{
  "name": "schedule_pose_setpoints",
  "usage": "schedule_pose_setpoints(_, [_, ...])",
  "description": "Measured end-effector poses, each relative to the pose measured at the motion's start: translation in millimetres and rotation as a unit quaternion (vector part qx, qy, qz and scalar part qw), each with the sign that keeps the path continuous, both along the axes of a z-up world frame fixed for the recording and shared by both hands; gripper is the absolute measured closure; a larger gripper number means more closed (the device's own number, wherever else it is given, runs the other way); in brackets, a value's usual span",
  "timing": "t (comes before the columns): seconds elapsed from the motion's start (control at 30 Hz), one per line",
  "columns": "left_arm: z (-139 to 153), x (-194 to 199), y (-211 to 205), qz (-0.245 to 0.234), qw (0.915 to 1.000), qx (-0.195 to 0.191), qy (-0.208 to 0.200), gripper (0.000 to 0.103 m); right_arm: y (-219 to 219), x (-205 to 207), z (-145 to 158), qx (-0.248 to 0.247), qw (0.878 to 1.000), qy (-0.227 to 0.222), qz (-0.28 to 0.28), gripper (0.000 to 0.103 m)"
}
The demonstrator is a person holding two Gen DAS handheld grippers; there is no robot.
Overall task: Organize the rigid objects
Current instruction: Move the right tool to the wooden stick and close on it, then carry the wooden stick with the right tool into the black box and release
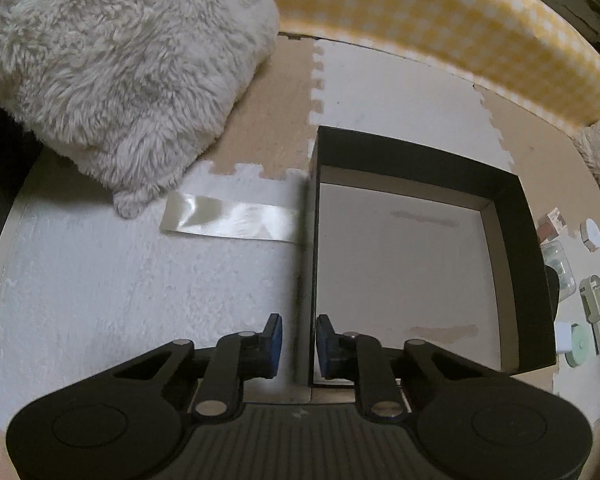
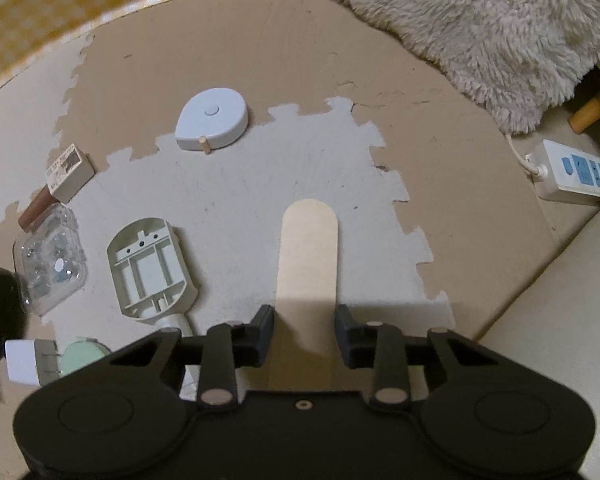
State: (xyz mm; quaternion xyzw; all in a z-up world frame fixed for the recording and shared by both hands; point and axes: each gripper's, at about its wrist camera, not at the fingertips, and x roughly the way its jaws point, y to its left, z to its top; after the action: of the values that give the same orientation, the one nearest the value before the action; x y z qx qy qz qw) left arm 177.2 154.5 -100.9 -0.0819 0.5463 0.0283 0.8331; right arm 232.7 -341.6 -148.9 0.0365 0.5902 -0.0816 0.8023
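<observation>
A black box (image 1: 420, 152) with a white inside lies open on the foam mat in the left wrist view. My left gripper (image 1: 300, 340) straddles its left wall: the right pad is inside by the wall, and a gap shows between the left pad and the wall. In the right wrist view a flat wooden stick (image 2: 308, 248) with a rounded end lies on the mat. My right gripper (image 2: 305, 320) has a finger against each long edge of it. Left of the stick lie a cream plastic housing (image 2: 150, 268), a clear blister pack (image 2: 52, 260), a small carton (image 2: 68, 172) and a white tape measure (image 2: 212, 122).
A fluffy cushion (image 1: 120, 60) sits at the back left of the box, and a yellow checked edge (image 1: 440, 20) runs behind. A shiny tape strip (image 1: 228, 220) lies left of the box. A white power strip (image 2: 576, 176) with its cord lies at the right, near another fluffy cushion (image 2: 480, 32).
</observation>
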Motion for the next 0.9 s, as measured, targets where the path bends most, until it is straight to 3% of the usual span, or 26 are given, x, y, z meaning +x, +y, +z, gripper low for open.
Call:
schedule_pose_setpoints(0.23, [-1.6,0.2,-5.0,-0.018,0.9998,0.005,0.003,0.098,-4.9,-3.5,6.5,0.009,1.0,-0.015,-0.017,0.069])
schedule_pose_setpoints(0.4, [-0.7,-0.2,-10.2,-0.037,0.9989,0.028,0.0,0.098,-7.2,-9.2,22.1,0.03,0.998,-0.048,-0.033,0.069])
schedule_pose_setpoints(0.53, [0.9,-0.5,-5.1,-0.033,0.9993,0.019,-0.002,0.098,0.9,-19.2,41.7,0.066,0.994,-0.086,-0.035,0.069])
schedule_pose_setpoints(0.77, [1.2,-0.3,-5.7,-0.035,0.9993,0.017,-0.002,0.099,57.6,-36.6,78.9,0.149,0.978,-0.145,0.02,0.069])
schedule_pose_setpoints(0.9, [0.6,-0.2,-4.8,-0.033,0.9994,0.009,-0.002,0.099,104.8,-35.5,96.0,0.208,0.963,-0.159,0.06,0.069])
